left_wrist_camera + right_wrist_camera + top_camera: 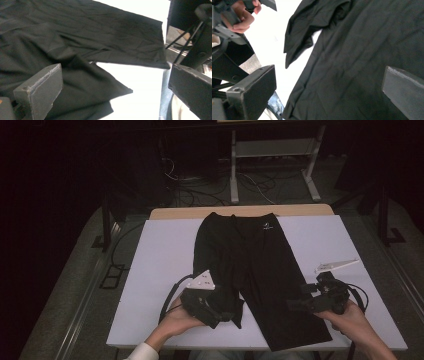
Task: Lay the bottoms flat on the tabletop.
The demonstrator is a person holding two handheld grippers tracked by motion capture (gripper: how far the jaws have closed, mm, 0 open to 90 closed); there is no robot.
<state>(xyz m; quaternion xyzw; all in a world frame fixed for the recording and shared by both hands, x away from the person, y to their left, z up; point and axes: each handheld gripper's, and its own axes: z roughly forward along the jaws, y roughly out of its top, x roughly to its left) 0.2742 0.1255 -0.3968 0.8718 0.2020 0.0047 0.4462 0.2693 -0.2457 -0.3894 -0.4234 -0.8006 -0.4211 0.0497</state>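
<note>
**Ana:** Shorts (247, 265), black, lie flat on the white counter (160, 255), waistband at the twelve o'clock end and both leg hems toward six o'clock, nearest the person. So the long axis runs twelve to six.

**Ben:** And the tongs?

**Ana:** The left tongs (220, 316) sit at the hem of the left leg, which looks rumpled and partly folded under at about seven o'clock of the garment. In the left gripper view the jaws stand wide apart with cloth (75, 82) between and below them, nothing clamped. The right tongs (296, 304) hover over the outer edge of the right leg at about four o'clock. In the right gripper view those jaws are spread as well, with fabric (352, 65) lying under the gap.

**Ben:** Which hand is closer to a grab?

**Ana:** The left, I'd judge. Its tips look to be right at the crumpled hem, while the right pair seems to be above flat cloth near the side seam. Whether either jaw is actually touching fabric, I cannot tell.

**Ben:** What does the next move turn on?

**Ana:** Probably that each leg points straight back at its own hand. The hems lie just ahead of the tongs toward twelve o'clock, so a fold or a straightening pull would run along that twelve-to-six line.
</note>
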